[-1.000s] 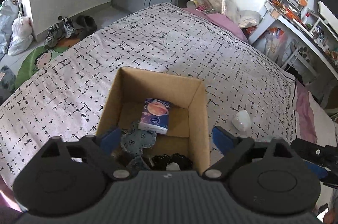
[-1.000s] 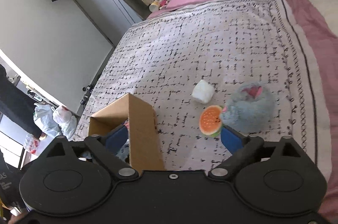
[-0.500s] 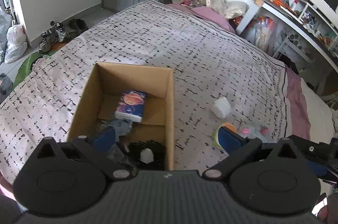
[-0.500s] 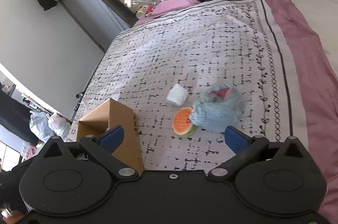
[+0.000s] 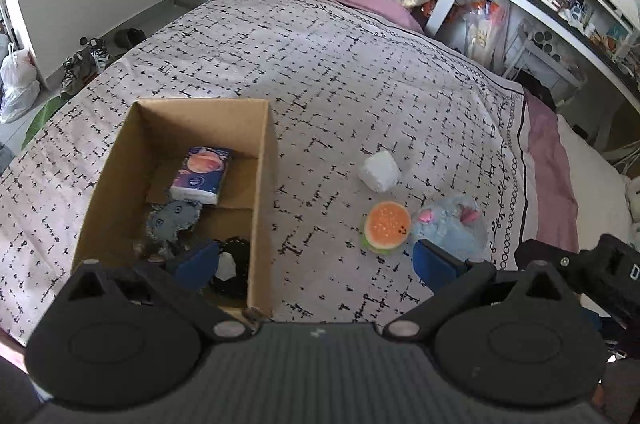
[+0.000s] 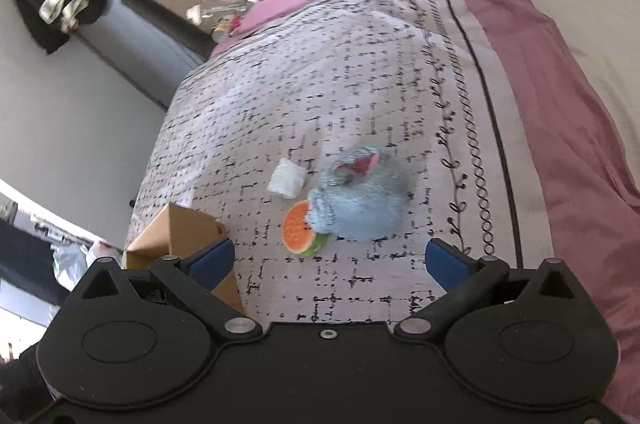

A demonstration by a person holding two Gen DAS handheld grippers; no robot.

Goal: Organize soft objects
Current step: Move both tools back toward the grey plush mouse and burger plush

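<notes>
Cardboard box [image 5: 262, 192] at left on bedspread [image 5: 340, 72], tissue pack [image 5: 202, 175] inside. Left gripper [image 5: 316, 258] released, empty. White roll [image 5: 379, 171], burger toy [image 5: 386, 227], blue plush [image 5: 450, 228] clustered on bedspread at right. Right gripper [image 6: 326, 258] released, empty, above toys.

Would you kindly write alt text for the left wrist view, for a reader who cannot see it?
An open left gripper, holding nothing, hovers over a patterned bedspread. A cardboard box at left holds a tissue pack and small fabric items; to its right lie a white roll, a burger plush and a blue plush toy.
</notes>
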